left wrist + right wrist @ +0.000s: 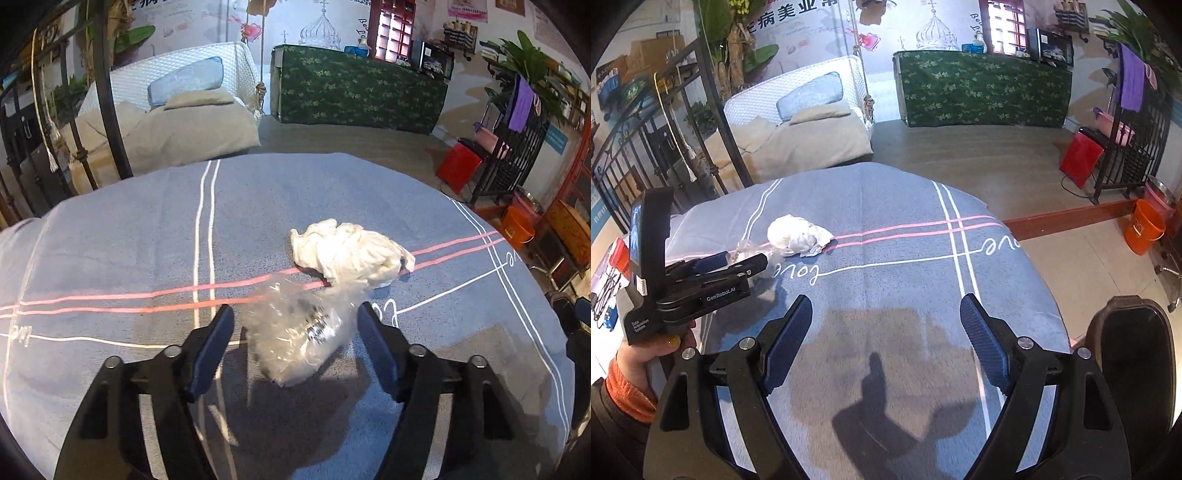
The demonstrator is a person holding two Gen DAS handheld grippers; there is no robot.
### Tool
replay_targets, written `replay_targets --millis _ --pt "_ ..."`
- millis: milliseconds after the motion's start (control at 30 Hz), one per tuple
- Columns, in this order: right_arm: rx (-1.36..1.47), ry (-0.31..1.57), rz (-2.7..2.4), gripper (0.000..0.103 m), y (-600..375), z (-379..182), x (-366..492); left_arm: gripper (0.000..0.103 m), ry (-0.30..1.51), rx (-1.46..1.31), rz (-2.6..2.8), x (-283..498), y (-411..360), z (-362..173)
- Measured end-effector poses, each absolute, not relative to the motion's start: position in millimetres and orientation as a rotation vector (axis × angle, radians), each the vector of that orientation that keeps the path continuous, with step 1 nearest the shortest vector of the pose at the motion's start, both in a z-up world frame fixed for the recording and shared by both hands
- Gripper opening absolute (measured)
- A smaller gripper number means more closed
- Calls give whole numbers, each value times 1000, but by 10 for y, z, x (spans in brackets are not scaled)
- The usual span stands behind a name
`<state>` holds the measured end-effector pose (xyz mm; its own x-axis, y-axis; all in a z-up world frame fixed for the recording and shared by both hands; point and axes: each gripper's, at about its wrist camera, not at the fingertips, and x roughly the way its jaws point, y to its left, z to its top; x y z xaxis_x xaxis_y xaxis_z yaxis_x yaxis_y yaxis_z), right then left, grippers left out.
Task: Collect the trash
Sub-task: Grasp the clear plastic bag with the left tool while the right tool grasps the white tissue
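A grey-blue cloth point(129, 258) striped pink and white covered the counter; the crumpled tissue point(351, 251) was white, the bucket point(1145, 227) orange.

- Left wrist cam sits right behind the left gripper point(295, 314), angled down at the blue-grey tablecloth point(110, 258), super close to the clear plastic wrapper point(295, 336) between its fingers.
- Right wrist cam rides the right gripper point(886, 306), same downward tilt, higher up and further right.
- Both catch the crumpled white tissue point(351, 254), the white wicker swing seat point(192, 74) and green-draped counter point(362, 88) beyond. The right cam also sees the left gripper side-on.
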<state>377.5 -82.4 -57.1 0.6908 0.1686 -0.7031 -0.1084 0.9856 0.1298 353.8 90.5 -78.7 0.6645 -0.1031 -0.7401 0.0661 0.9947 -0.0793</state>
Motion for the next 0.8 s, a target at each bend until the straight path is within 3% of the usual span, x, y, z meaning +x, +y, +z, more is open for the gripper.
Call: replay_targets --millis 100,233,667,800 --pt "73 804 169 82 -751 -583 3912 50 824 -57 -98 3518 932 -813" --pt "73 815 210 82 -587 -607 4161 44 788 -87 -102 3397 984 -740" --pt "-64 922 359 81 250 -910 4925 43 777 -190 -32 3160 1321 -603" --pt "-131 937 364 73 402 -977 5093 43 783 -211 -20 3096 1370 -610"
